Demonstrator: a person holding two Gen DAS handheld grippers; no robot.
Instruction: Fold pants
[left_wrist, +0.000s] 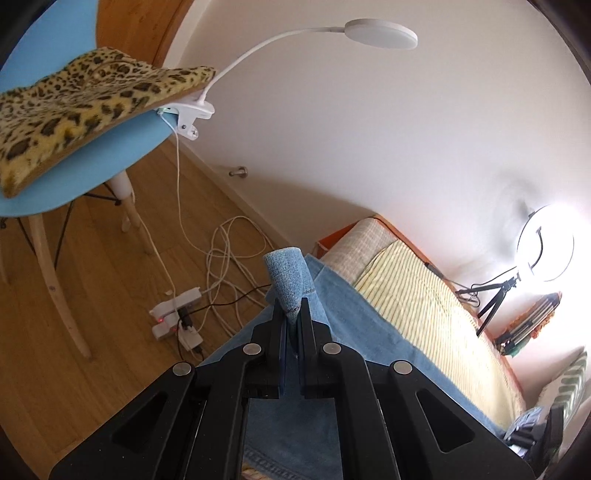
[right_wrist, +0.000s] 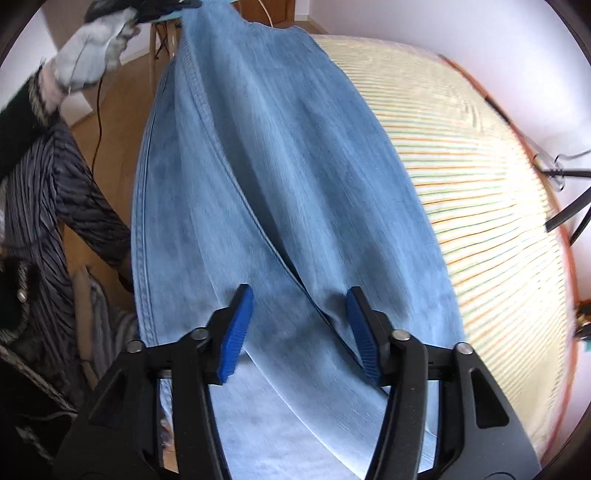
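Note:
Light blue denim pants (right_wrist: 280, 177) lie stretched along the striped bed cover (right_wrist: 480, 184), both legs running away from me in the right wrist view. My right gripper (right_wrist: 299, 325) hovers over the legs with its blue pads apart and nothing between them. My left gripper (left_wrist: 291, 317) is shut on a rolled-up end of the pants (left_wrist: 288, 273), lifted above the bed's edge. In the right wrist view a gloved hand (right_wrist: 92, 48) holds that left gripper at the far end of the pants.
A blue chair (left_wrist: 96, 162) with a leopard-print cushion (left_wrist: 74, 110) and a clip-on lamp (left_wrist: 380, 33) stands on the wooden floor. Power strips and cables (left_wrist: 188, 310) lie beside the bed. A lit ring light (left_wrist: 550, 247) on a tripod stands by the wall. The person's striped sleeve (right_wrist: 66, 192) is at left.

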